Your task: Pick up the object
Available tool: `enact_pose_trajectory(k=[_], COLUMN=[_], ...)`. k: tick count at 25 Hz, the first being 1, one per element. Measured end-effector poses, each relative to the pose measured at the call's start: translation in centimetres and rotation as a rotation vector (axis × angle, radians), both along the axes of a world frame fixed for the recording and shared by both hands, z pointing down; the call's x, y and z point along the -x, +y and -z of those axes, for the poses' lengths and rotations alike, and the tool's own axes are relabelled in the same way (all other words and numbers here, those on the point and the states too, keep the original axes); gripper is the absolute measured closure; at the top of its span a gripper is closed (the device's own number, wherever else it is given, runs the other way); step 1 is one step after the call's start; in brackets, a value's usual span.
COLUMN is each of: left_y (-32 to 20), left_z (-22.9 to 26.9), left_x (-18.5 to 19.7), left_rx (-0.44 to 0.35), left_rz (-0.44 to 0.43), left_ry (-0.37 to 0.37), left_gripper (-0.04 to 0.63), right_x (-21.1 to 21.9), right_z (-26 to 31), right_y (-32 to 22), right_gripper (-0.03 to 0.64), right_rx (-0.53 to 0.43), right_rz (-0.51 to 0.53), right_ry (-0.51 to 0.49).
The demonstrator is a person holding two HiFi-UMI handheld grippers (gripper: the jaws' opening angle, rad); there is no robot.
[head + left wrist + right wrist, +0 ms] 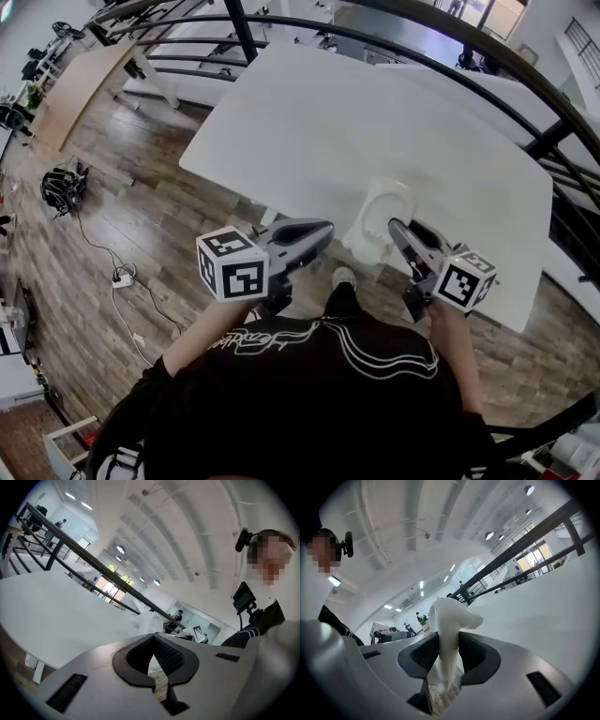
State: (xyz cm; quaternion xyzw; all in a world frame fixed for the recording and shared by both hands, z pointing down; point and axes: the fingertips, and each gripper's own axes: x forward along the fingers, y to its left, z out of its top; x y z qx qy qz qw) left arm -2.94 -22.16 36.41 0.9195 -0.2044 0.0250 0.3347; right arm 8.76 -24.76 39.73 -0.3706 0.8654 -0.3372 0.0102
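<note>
- White object (pixel 382 217) — smooth, with a rounded head — is pinched in the right tongs (pixel 398 232). In the head view it shows just to 3 o'clock of the picture's centre, over the near edge of the table (pixel 309 122) and partly over the wooden floor (pixel 141 234). Whether it touches the table cannot be told.
- In the right gripper view the right tongs (pixel 449 637) stand part open, their dark pads (pixel 417 656) pressing from both sides on the narrow lower part of the object (pixel 449 616). Its wider head rises above them toward 12 o'clock, and the table (pixel 562 602) lies behind at 3 o'clock.
- The left tongs (pixel 319 232) are at 9 o'clock of the object, near it but apart.
- In the left gripper view the left tongs (pixel 153 639) are closed with nothing between them — only floor and white show through the hollow of the pads.
- A marker cube (pixel 232 264) rides on the left tongs, and another (pixel 466 277) on the right.
- A black shirt (pixel 309 394) fills 6 o'clock, and a dark railing (pixel 394 47) curves beyond the table.
</note>
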Motion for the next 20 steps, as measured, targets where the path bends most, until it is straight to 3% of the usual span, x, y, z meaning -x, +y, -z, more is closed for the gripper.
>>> enact_pose_trajectory(k=[3,8,20], left_y=[1.7,8.6,15.5], left_z=[1.6,3.6,4.4], left_x=[0.6,1.0,2.0], left_rx=[-0.032,-0.094,-0.158], left_rz=[-0.007,-0.025,-0.048], left_ry=[0.006,0.024,0.033], left_gripper=[0.588,0.588,0.588], right_x=[0.9,1.7,3.4], right_z=[2.0,4.5,6.3], right_y=[2.0,9.6,18.1], right_gripper=[0.495,0.495,0.495], right_rx=[-0.040,-0.114,-0.192], right_rz=[0.009,0.011,0.013], right_ry=[-0.006,0.001,-0.007])
